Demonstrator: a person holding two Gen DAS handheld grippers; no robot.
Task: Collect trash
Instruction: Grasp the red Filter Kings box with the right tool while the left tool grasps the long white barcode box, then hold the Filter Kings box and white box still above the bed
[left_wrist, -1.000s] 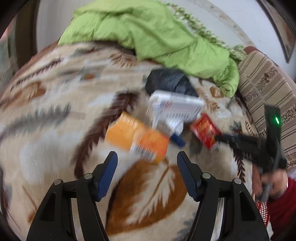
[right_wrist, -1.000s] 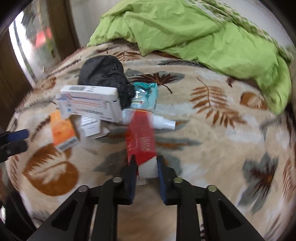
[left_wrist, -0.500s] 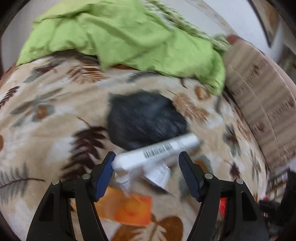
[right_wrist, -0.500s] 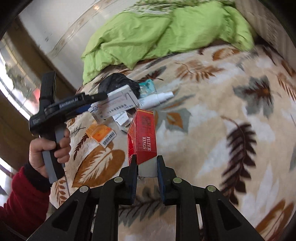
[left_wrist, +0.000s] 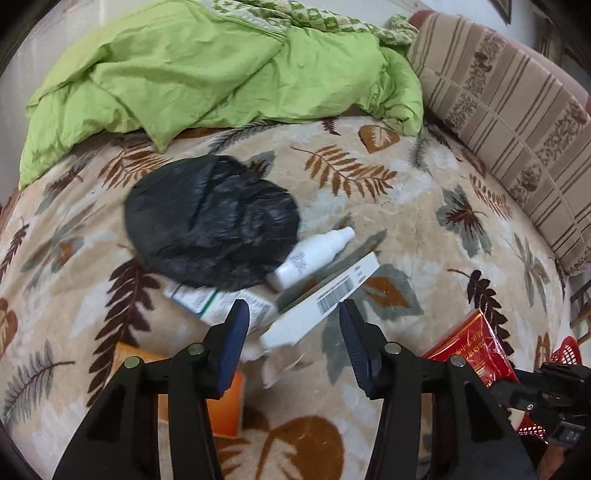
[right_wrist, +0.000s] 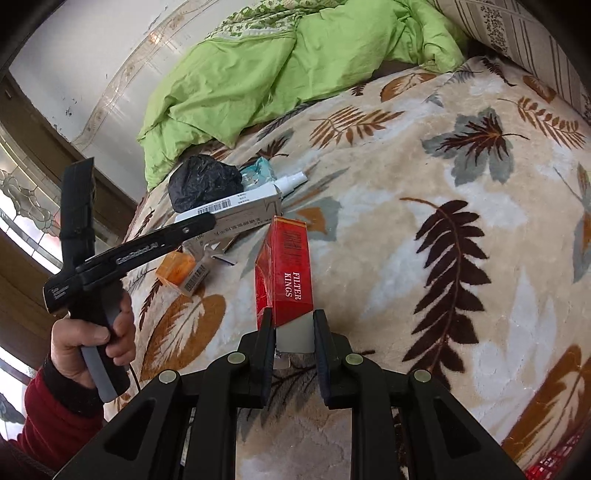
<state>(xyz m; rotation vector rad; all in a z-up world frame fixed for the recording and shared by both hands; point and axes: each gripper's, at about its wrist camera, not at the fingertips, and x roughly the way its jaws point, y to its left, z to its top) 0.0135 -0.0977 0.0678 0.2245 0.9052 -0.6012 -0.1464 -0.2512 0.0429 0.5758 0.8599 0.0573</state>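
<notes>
A long white box with a barcode (left_wrist: 325, 295) lies slantwise between the jaws of my left gripper (left_wrist: 293, 317). The jaws are closing, and a gap shows between each pad and the box. From the right wrist view the left gripper (right_wrist: 207, 225) reaches over that white box (right_wrist: 240, 205), held by a hand in a red sleeve (right_wrist: 92, 332). My right gripper (right_wrist: 293, 325) is shut on the lower end of a red cigarette pack (right_wrist: 286, 266), carried above the blanket. The same red pack (left_wrist: 469, 347) shows at the lower right of the left wrist view.
On the leaf-patterned blanket (left_wrist: 424, 229) lie a black plastic bag (left_wrist: 210, 221), a white spray bottle (left_wrist: 314, 254), a white-and-green carton (left_wrist: 207, 299), an orange box (right_wrist: 181, 271) and a teal wrapper (right_wrist: 258, 171). A green duvet (left_wrist: 221, 66) lies behind, a striped cushion (left_wrist: 517, 110) right, a red basket (left_wrist: 565, 350) beyond the edge.
My left gripper moved from over the orange box to the white barcode box and its jaws narrowed. My right gripper lifted the red pack off the pile, rolled, and drew away from it.
</notes>
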